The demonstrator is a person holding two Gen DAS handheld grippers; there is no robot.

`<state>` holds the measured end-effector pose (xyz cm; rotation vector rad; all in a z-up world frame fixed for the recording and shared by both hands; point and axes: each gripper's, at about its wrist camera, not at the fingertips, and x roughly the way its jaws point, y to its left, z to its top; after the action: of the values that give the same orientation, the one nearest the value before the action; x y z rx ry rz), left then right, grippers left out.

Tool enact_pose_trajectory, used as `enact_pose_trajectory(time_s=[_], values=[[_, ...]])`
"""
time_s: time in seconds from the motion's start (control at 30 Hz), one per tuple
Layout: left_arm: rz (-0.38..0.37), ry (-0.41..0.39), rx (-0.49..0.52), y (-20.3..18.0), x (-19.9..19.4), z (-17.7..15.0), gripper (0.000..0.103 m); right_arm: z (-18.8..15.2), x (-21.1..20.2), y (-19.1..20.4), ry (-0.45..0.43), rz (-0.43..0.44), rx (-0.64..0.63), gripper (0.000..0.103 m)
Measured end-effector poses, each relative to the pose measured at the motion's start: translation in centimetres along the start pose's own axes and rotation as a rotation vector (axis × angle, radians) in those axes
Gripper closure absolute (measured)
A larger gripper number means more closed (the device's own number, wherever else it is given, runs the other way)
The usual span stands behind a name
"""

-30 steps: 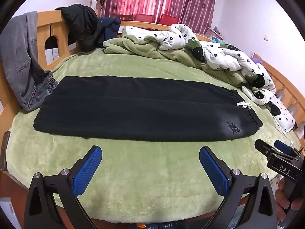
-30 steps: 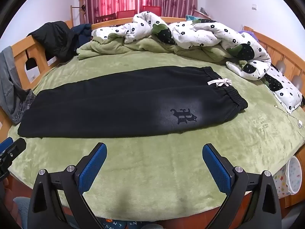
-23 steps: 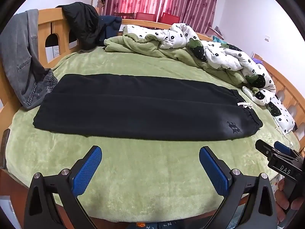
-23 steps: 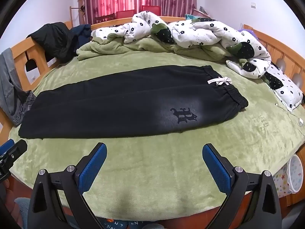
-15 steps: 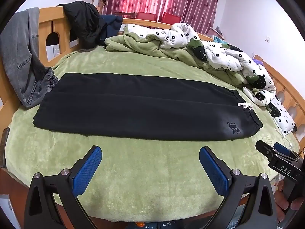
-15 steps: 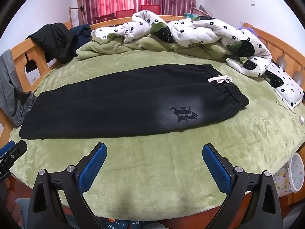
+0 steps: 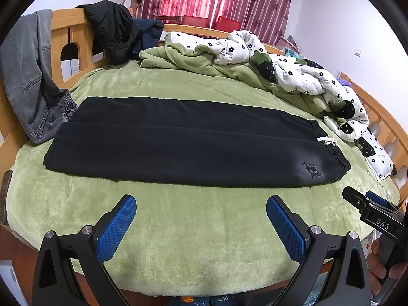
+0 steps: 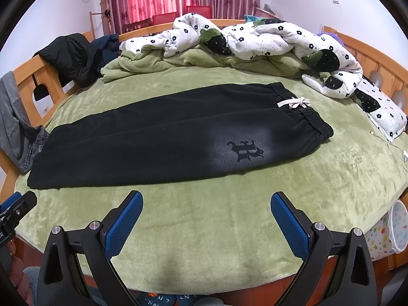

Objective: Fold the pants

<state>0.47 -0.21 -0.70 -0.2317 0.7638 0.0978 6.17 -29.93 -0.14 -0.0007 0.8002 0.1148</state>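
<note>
Black pants (image 7: pixel 193 142) lie flat across the green bed, folded lengthwise, leg hems at the left and elastic waistband with a white drawstring bow (image 8: pixel 293 102) at the right. They also show in the right wrist view (image 8: pixel 165 132), with a dark emblem (image 8: pixel 246 150) near the waist. My left gripper (image 7: pixel 201 219) is open and empty, over the bed's near edge short of the pants. My right gripper (image 8: pixel 205 216) is open and empty, likewise short of the pants. It shows at the right of the left wrist view (image 7: pixel 369 206).
A green blanket (image 7: pixel 199 63) and a white flowered quilt (image 8: pixel 267 38) are heaped along the far side. Grey jeans (image 7: pixel 28 81) and a black jacket (image 7: pixel 112 28) hang on the wooden bed frame (image 7: pixel 74 33) at left. A white bin (image 8: pixel 399 227) stands by the bed at right.
Both grippers have crept slightly forward and to the left, so the pants sit a little differently in each view. Both stayed open. The pants have not moved.
</note>
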Motion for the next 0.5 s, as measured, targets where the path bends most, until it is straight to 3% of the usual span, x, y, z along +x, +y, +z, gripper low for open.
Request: enact_pose_trajectory(time_s=[0.5], values=[[-0.001,-0.002,-0.002,-0.02,-0.12,0.01,0.000,-0.03,0.03,-0.13,0.002,0.002,0.005,0.004]])
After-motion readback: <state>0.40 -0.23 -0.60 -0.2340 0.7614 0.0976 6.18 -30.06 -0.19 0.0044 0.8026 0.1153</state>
